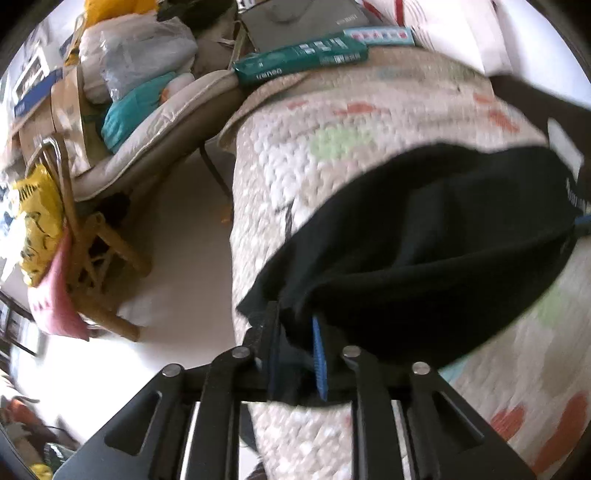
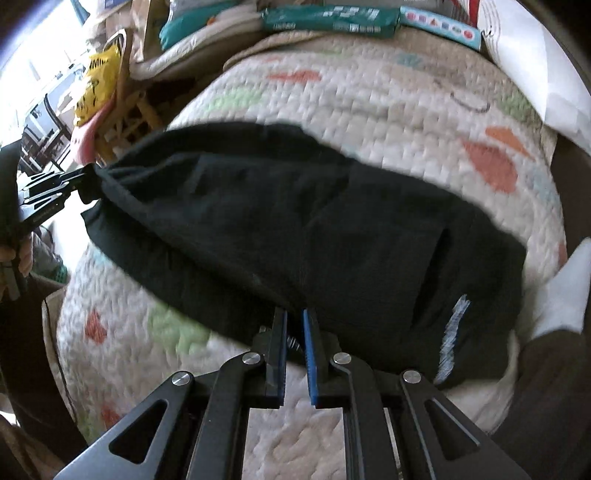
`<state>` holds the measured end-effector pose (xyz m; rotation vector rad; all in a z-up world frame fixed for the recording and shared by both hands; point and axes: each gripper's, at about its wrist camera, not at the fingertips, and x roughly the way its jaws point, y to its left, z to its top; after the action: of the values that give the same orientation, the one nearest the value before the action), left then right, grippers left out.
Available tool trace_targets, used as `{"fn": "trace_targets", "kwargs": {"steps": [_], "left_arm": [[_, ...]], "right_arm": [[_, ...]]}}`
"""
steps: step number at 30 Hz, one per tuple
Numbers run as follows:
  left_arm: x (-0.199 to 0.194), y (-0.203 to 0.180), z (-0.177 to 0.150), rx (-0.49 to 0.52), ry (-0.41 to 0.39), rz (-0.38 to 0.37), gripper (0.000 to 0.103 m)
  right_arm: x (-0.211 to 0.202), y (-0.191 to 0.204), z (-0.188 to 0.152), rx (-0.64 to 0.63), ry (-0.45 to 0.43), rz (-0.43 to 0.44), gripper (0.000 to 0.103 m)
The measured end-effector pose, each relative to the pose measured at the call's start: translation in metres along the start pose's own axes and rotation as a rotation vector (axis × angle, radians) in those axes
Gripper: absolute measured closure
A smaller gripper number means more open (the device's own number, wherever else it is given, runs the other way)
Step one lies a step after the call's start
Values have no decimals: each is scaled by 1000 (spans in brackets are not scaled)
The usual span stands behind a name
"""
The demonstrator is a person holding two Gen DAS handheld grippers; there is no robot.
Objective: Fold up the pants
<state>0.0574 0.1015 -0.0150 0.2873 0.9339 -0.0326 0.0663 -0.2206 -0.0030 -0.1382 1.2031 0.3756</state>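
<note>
The black pants (image 1: pixel 436 236) hang stretched above a quilted patterned bed cover (image 1: pixel 332 122). In the left wrist view my left gripper (image 1: pixel 295 325) is shut on one end of the pants, the cloth bunched between its blue pads. In the right wrist view the pants (image 2: pixel 295 229) span the frame, with white lettering near the right end. My right gripper (image 2: pixel 294 317) is shut on their near edge. My left gripper (image 2: pixel 83 181) shows there at the far left, pinching the other end.
A green flat package (image 1: pixel 303 59) and a light blue box (image 1: pixel 380 36) lie at the bed's far edge. A cushioned chair (image 1: pixel 155 122) piled with bags and a wooden stool (image 1: pixel 99 258) stand left of the bed on a pale floor.
</note>
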Motion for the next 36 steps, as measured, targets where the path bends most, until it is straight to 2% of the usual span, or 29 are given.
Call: {"fn": "trace_targets", "kwargs": {"steps": [2, 4, 7, 9, 10, 11, 13, 17, 20, 23, 26, 29, 30, 33, 36], "left_arm": [[-4, 2, -9, 26, 1, 34, 67], [-12, 10, -15, 15, -11, 40, 58], [-27, 29, -21, -44, -29, 13, 55], [-37, 46, -25, -101, -46, 13, 55], [-42, 57, -26, -139, -56, 13, 55], [-47, 69, -29, -184, -62, 6, 55], [-57, 98, -34, -315, -82, -1, 55], [-63, 141, -36, -583, -103, -31, 55], [-49, 142, -24, -692, -83, -80, 55], [-23, 135, -18, -810, -26, -122, 55], [-3, 128, -21, -863, -8, -156, 55], [6, 129, -33, -866, 24, -89, 55], [9, 133, -37, -887, 36, -89, 55], [7, 147, -60, -991, 52, -127, 55], [1, 156, -77, -1062, 54, -133, 55]], "right_arm": [[5, 3, -9, -2, 18, -7, 94], [12, 1, -17, 0, 45, -30, 94], [16, -8, -25, 41, 57, -36, 93], [14, -14, -26, 75, 61, -33, 89], [12, -15, -27, 85, 61, -41, 79], [10, -15, -28, 85, 59, -53, 60], [3, -10, -31, 71, 48, -80, 35], [-18, 5, -31, 35, -1, -85, 33], [-30, 18, -24, 20, -48, -63, 33], [-31, 32, -7, 26, -87, -28, 33], [-26, 64, 18, -5, -132, 20, 38], [-9, 117, 50, -79, -143, 113, 49], [-1, 137, 63, -114, -137, 148, 51], [21, 184, 101, -199, -136, 222, 53], [51, 226, 138, -298, -127, 245, 53]]}}
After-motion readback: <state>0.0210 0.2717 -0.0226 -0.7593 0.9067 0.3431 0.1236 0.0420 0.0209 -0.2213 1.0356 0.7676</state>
